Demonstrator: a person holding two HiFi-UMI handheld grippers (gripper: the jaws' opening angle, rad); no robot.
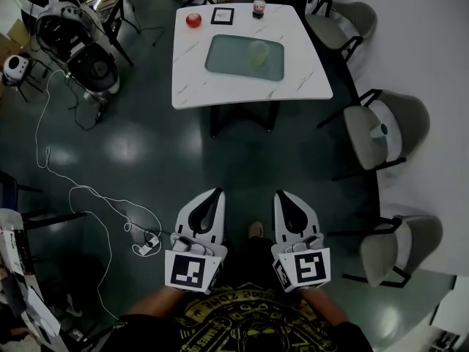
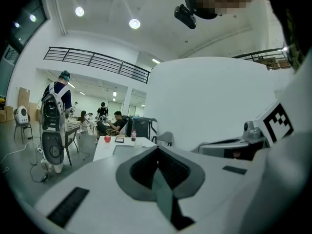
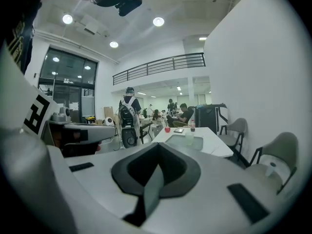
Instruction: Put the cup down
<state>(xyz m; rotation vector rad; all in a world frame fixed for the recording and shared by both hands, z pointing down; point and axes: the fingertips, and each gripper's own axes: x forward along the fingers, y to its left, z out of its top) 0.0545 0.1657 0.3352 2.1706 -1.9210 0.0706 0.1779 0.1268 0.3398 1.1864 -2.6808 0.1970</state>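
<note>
A pale translucent cup [image 1: 258, 53] stands upright on a grey-green tray [image 1: 227, 59] on the white marble table [image 1: 198, 86] at the far side of the room. Both grippers are held low, close to the person's body and well short of the table. My left gripper [image 1: 216, 192] is shut and holds nothing. Beside it, my right gripper [image 1: 281, 194] is shut and empty too. The right gripper view looks over the closed jaws at the cup [image 3: 189, 138] on the tray [image 3: 176, 141]. Beyond the left gripper [image 2: 157, 152], the table [image 2: 105, 149] shows small.
On the table also lie a red apple [image 1: 193, 20], a square marker card [image 1: 222, 16] and a dark bottle [image 1: 259, 6]. Three grey chairs [image 1: 381, 130] line the right wall. A wheeled machine [image 1: 77, 46] and floor cables [image 1: 88, 196] are at left. People sit further back.
</note>
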